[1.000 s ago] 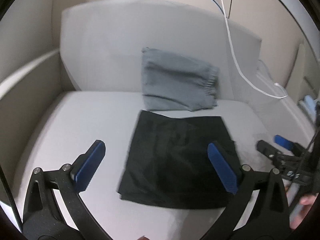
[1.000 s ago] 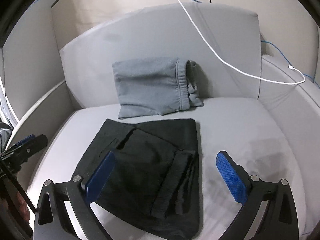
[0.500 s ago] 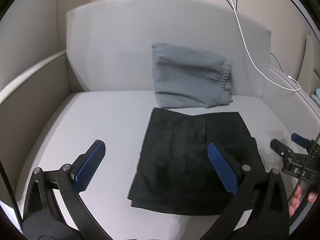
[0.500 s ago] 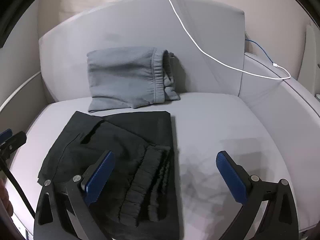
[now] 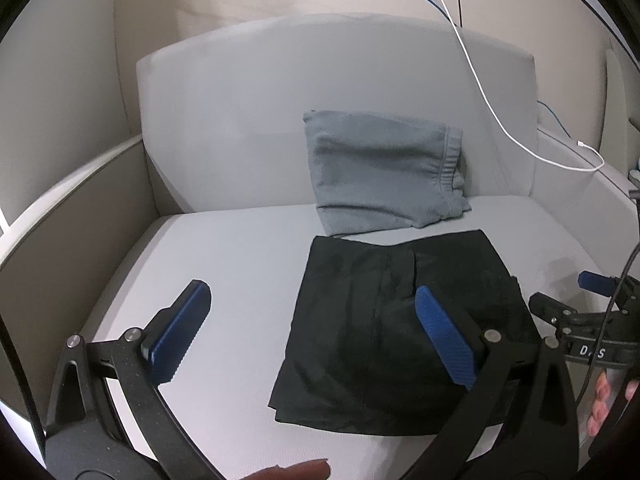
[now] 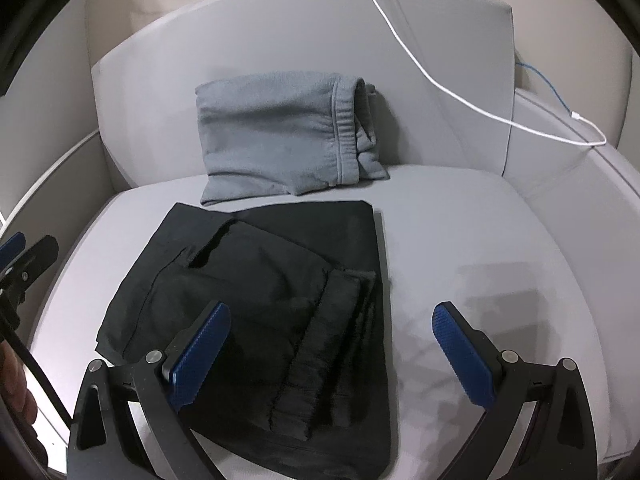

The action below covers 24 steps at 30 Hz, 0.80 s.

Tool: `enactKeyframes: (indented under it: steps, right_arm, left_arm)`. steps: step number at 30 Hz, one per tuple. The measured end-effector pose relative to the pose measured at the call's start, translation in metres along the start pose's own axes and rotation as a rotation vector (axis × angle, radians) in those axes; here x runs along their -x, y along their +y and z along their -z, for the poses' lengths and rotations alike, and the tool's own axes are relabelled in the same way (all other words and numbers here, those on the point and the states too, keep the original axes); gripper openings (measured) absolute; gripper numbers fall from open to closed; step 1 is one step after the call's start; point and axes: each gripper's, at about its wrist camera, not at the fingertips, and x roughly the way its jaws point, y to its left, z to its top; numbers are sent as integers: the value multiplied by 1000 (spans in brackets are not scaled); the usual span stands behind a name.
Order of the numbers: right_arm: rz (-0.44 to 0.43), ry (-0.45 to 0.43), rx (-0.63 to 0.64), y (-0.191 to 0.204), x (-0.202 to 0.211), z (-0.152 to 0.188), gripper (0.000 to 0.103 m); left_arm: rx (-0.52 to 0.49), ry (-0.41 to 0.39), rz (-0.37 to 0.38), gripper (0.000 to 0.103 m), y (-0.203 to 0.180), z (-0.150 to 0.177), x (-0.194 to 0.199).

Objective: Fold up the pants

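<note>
Black pants (image 6: pixel 272 300) lie folded on the seat (image 6: pixel 460 240), grey pants (image 6: pixel 280 132) at their 12 o'clock. Left gripper (image 5: pixel 308 332) and right gripper (image 6: pixel 332 344): fingers apart, empty.

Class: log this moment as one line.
left gripper: open, empty | right gripper: open, empty | black pants: folded on seat | grey pants: against backrest

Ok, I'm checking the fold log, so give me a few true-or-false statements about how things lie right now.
1. The black pants lie folded on the seat. True.
2. The grey pants lie on top of the black pants. False: they lean against the backrest behind them.
3. The left gripper is shut on cloth. False: it is open and holds nothing.
4. The right gripper is open. True.
5. A white cable hangs across the backrest. True.
</note>
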Motion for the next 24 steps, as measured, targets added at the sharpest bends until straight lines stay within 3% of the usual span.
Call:
enactKeyframes:
  steps: [9, 24]
  right_arm:
    - [-7, 10, -30, -6, -2, -1, 103]
    - [-14, 23, -27, -5, -5, 0, 103]
  left_arm:
    - [-1, 85, 7, 102, -2, 7, -14]
    - [3, 108, 8, 102, -3, 9, -18]
